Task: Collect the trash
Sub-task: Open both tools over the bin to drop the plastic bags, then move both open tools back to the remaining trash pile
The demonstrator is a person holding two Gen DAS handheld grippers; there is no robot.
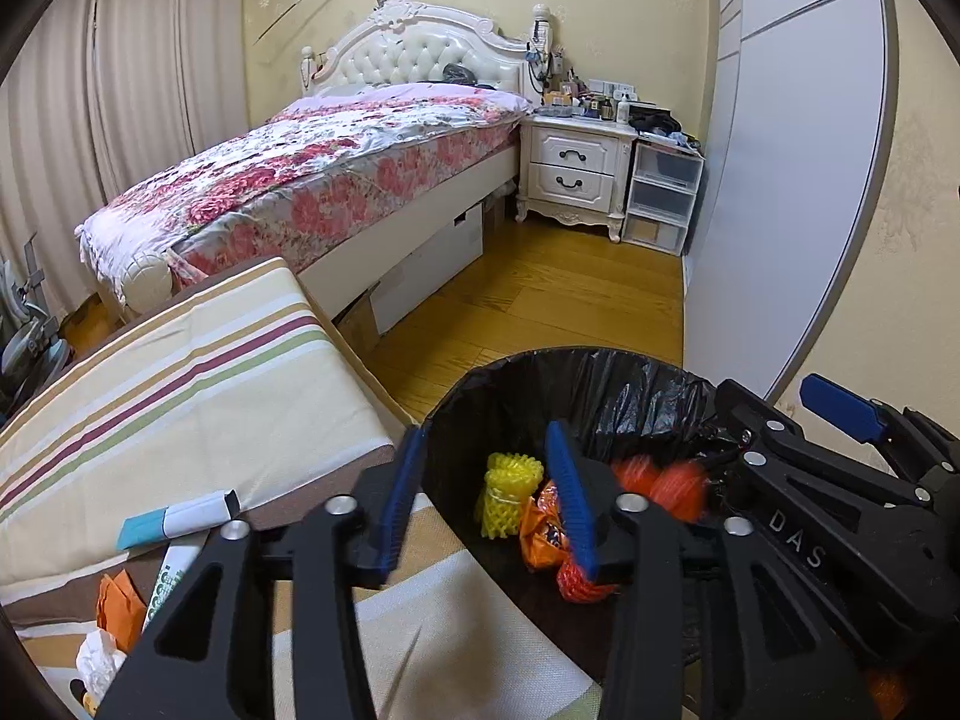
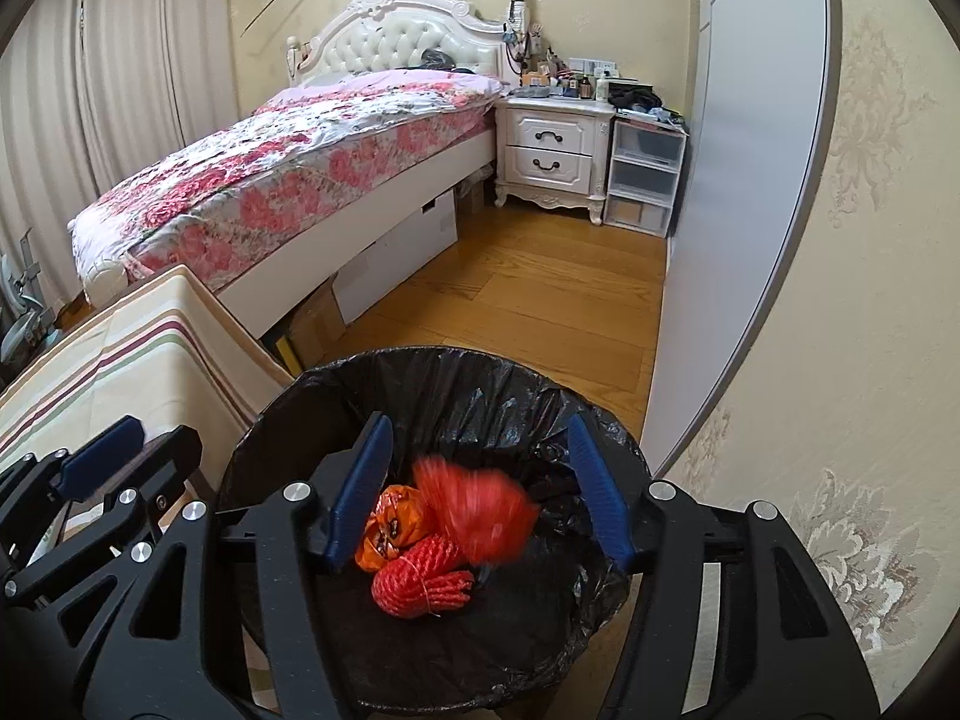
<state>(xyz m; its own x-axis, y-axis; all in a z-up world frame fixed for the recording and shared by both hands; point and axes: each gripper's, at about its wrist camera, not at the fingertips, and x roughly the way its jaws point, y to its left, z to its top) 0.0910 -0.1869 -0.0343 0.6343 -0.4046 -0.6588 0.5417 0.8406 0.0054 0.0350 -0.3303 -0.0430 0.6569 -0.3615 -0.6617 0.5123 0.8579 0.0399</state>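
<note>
Both the left gripper (image 1: 486, 498) and right gripper (image 2: 480, 492) hang part-open and empty over the black-lined round bin (image 2: 336, 378); a blurred red mesh wad (image 2: 480, 510) drops inside. Leftover wrappers (image 1: 114, 600) on the striped worktop could be missed.

Place: a bedroom in a home.
Bed (image 1: 312, 180): far left, floral cover, tufted white headboard (image 1: 414, 51).
Nightstand (image 1: 573, 165): white, far, beside the bed, its top cluttered.
Curtains (image 1: 120, 90): pale, along the left wall.
Floor (image 1: 540, 300): wood boards.
Walls: patterned wallpaper (image 2: 870, 180).
</note>
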